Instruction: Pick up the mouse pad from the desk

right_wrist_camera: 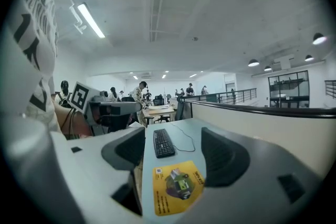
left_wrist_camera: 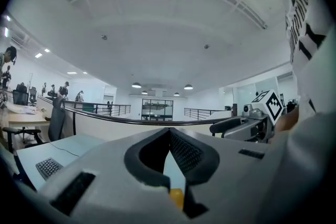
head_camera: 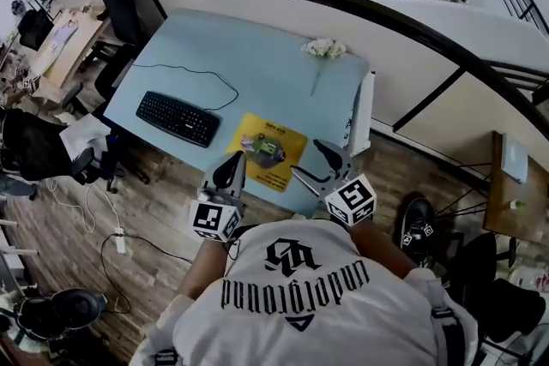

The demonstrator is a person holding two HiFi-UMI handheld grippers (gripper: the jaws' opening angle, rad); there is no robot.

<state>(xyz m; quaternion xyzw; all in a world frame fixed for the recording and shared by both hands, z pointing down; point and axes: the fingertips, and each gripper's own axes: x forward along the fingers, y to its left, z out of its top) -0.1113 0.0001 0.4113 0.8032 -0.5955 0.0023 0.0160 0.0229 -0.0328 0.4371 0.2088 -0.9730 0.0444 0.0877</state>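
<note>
Wood-plank flooring (head_camera: 163,210) runs under the person and up to the near edge of a light-blue desk (head_camera: 257,73) in an open-plan office. Closest in the head view is the person's white printed shirt (head_camera: 300,296), with both tongs held out over the desk's near edge. The left gripper (head_camera: 230,171) has its jaws closed tip to tip with nothing clamped; its own view shows only a sliver of desk and yellow through the gap behind the tips. The right gripper (head_camera: 307,159) has its jaws spread wide and empty.

The yellow mouse pad (head_camera: 268,152) lies flat on the desk just beyond and between the two tongs, near the front edge. In the right gripper view it sits framed between the parted jaws but lower, untouched by either pad.

A black keyboard (head_camera: 177,117) rests to the left of the pad, its thin cable (head_camera: 206,75) looping across the desk. Farther back, a small bunch of white flowers (head_camera: 324,49) lies near the far edge. A white panel (head_camera: 362,111) stands along the desk's right side. Beyond a dark-railed partition (head_camera: 343,9), other desks and people fill the floor.
</note>
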